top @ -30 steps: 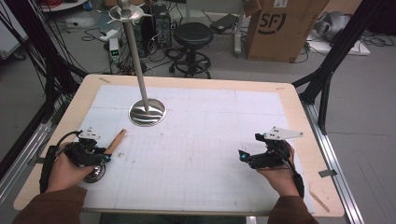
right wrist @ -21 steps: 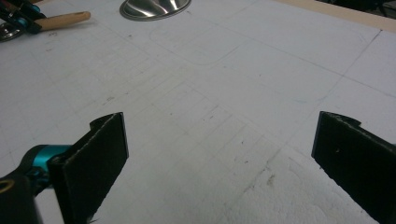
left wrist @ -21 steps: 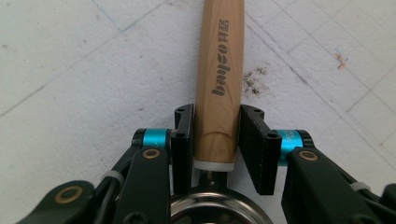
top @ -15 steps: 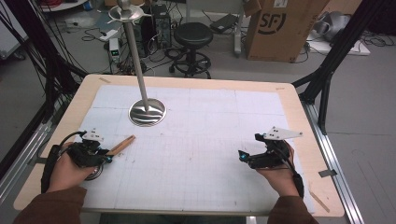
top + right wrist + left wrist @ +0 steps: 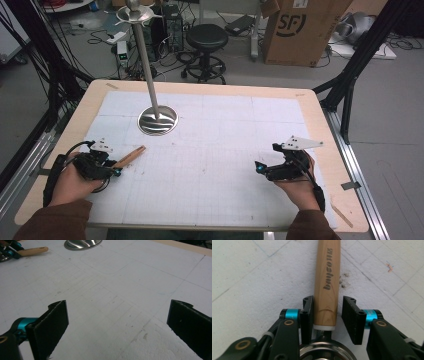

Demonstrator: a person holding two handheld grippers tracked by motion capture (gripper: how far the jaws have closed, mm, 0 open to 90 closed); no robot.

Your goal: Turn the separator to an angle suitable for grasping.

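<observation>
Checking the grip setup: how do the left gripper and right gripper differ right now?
The left gripper has its fingers narrowed around a wooden handle; the right gripper has its fingers spread wide with nothing between. The left one's fingers have just opened slightly. Both sit low over the white mat.

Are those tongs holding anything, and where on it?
The left tongs sit around the wooden handle near its metal end; only one pad touches, so no firm grip. The right tongs hold nothing.

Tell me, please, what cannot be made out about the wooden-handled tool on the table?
Metal head: left gripper view, cut by the bottom edge.
Wooden handle: tip cut by top edge, same view.
High view: head hidden under left gripper, whose fingers have just been opening.
</observation>
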